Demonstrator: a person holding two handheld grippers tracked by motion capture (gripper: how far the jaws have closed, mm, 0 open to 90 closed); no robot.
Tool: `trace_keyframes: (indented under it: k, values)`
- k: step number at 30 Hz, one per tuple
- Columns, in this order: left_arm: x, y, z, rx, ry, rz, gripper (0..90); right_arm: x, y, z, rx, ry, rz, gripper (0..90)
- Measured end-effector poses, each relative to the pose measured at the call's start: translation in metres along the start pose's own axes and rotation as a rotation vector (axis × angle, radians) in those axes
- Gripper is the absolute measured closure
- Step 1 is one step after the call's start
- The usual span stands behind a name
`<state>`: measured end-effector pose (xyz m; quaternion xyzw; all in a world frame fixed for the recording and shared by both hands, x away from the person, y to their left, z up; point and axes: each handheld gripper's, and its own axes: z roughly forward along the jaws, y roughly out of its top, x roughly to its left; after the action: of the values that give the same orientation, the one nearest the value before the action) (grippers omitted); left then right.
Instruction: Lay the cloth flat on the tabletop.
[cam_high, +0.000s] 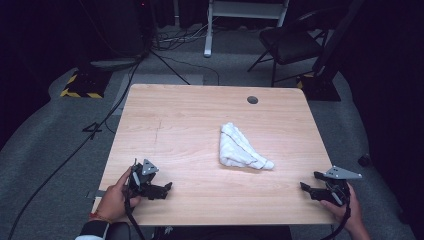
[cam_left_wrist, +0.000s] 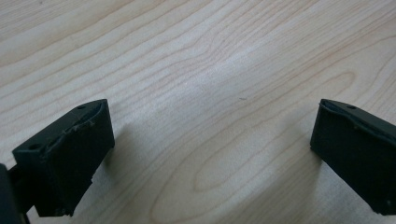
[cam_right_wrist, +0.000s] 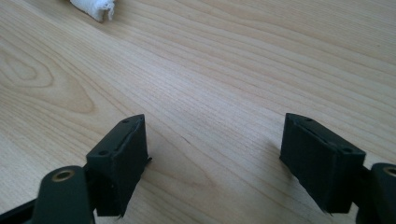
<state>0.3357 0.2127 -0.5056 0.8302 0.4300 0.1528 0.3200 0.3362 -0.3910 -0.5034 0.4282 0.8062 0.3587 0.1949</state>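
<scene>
Both grippers, left (cam_high: 161, 190) and right (cam_high: 309, 188), rest with jaws spread (nothing between), white cloth (cam_high: 241, 148) well apart.

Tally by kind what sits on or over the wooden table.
White cloth: 1
Grippers: 2, the left gripper and the right gripper
Total: 3
</scene>
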Motion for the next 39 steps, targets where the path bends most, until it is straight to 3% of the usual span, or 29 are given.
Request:
trace_keyframes:
  k: [8,14,18,25,26,30,33,39]
  values:
    - [0.007,0.004,0.003,0.002,-0.045,0.06,0.0,0.0,0.0,0.0,0.0,0.002,-0.001,23.0]
    - [0.008,0.005,0.004,0.003,-0.06,0.074,0.0,0.0,0.001,0.001,0.006,0.005,-0.001,23.3]
    - [0.009,0.009,0.005,0.024,-0.075,0.096,0.1,-0.001,0.003,0.001,0.017,0.034,-0.028,25.1]
    - [0.0,0.011,0.009,0.007,-0.124,0.147,0.2,0.002,0.015,0.01,0.032,0.091,-0.083,33.5]
    - [0.0,0.015,0.011,0.015,-0.151,0.183,0.1,0.002,0.018,0.012,0.035,0.093,-0.09,35.6]
    - [-0.006,0.024,0.02,0.008,-0.182,0.218,0.2,0.011,0.032,0.015,0.025,0.091,-0.146,40.1]
    - [-0.015,0.041,0.036,0.008,-0.213,0.255,0.3,0.018,0.047,0.016,0.018,0.11,-0.176,40.0]
    - [-0.024,0.063,0.055,0.01,-0.229,0.271,0.3,0.027,0.072,0.033,0.047,0.14,-0.197,40.0]
